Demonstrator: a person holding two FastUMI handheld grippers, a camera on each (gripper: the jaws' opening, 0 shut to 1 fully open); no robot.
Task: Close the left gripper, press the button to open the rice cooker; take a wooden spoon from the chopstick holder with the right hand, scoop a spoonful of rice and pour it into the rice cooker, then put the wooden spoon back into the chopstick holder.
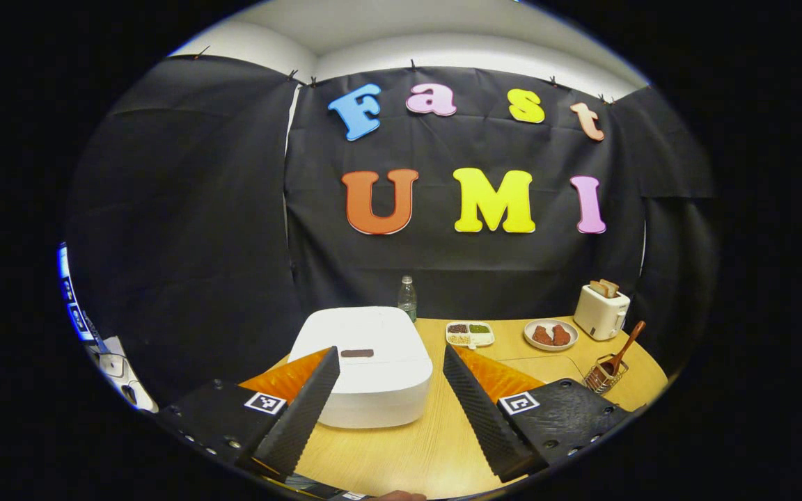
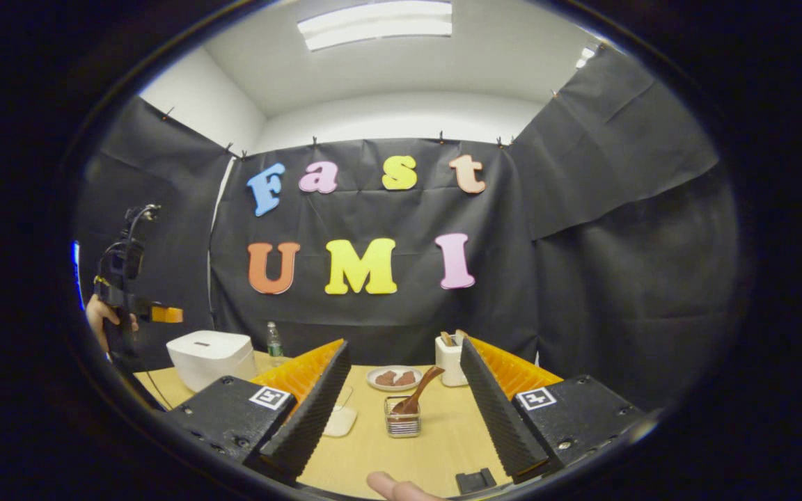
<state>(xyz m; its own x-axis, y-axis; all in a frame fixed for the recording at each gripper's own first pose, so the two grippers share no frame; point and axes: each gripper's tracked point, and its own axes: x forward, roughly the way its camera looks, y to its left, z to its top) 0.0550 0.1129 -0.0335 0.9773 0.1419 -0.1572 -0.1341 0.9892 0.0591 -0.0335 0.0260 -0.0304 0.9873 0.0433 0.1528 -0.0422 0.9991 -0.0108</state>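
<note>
With both grippers, left (image 1: 390, 390) and right (image 2: 404, 400), spread wide and empty, I risk straddling the button (image 1: 357, 353) on the shut cooker (image 1: 366, 365) ahead unless I close first; the spoon (image 2: 416, 398) stands in the holder (image 2: 402, 422) dead ahead of the right.

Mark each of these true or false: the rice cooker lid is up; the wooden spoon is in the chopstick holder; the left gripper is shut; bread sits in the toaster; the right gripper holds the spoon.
1. The rice cooker lid is up. False: it is down.
2. The wooden spoon is in the chopstick holder. True.
3. The left gripper is shut. False: its fingers are spread.
4. Bread sits in the toaster. True.
5. The right gripper holds the spoon. False: it is open, short of the holder.
</note>
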